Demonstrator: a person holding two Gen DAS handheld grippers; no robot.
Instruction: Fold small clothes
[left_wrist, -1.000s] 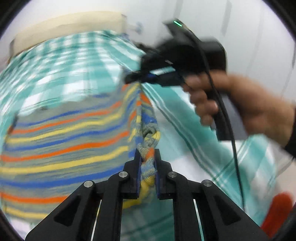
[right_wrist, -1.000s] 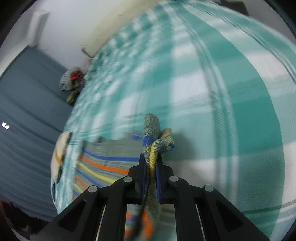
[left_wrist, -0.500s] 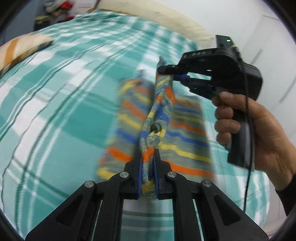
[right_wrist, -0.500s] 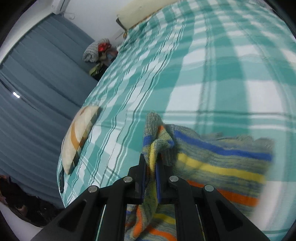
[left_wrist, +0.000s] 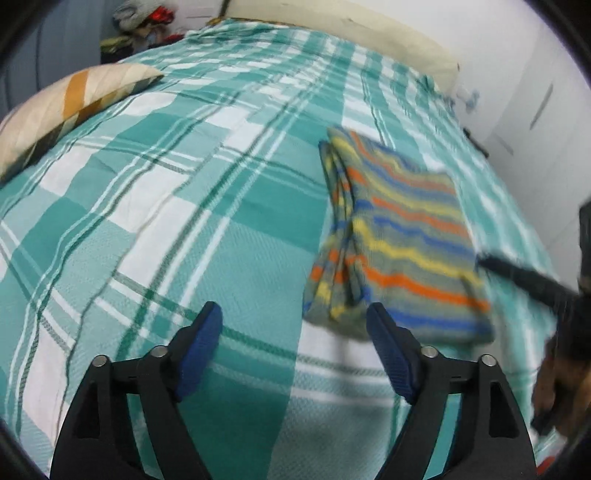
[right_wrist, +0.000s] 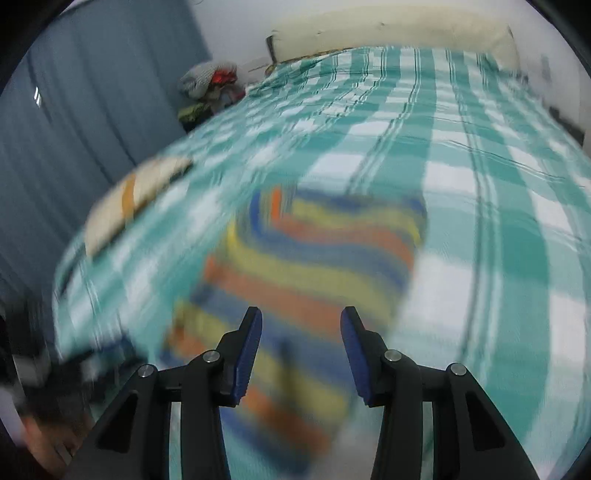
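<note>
My left gripper (left_wrist: 293, 325) stands with its jaws spread wide and nothing between them; below the gap I see only the green plaid bedspread (left_wrist: 207, 206). Its right finger (left_wrist: 388, 343) sits just beside the near corner of the striped knit garment (left_wrist: 399, 236), though I cannot tell whether it touches. My right gripper (right_wrist: 301, 336) is also parted, less widely, and grips nothing; the striped cloth lies beneath it (this view is heavily blurred). The garment rests folded flat on the bedspread, layered edges showing along its left side. A dark finger of the right gripper reaches over the garment's right edge in the left view. A cream pillow (left_wrist: 70, 99) lies well apart, far left.
</note>
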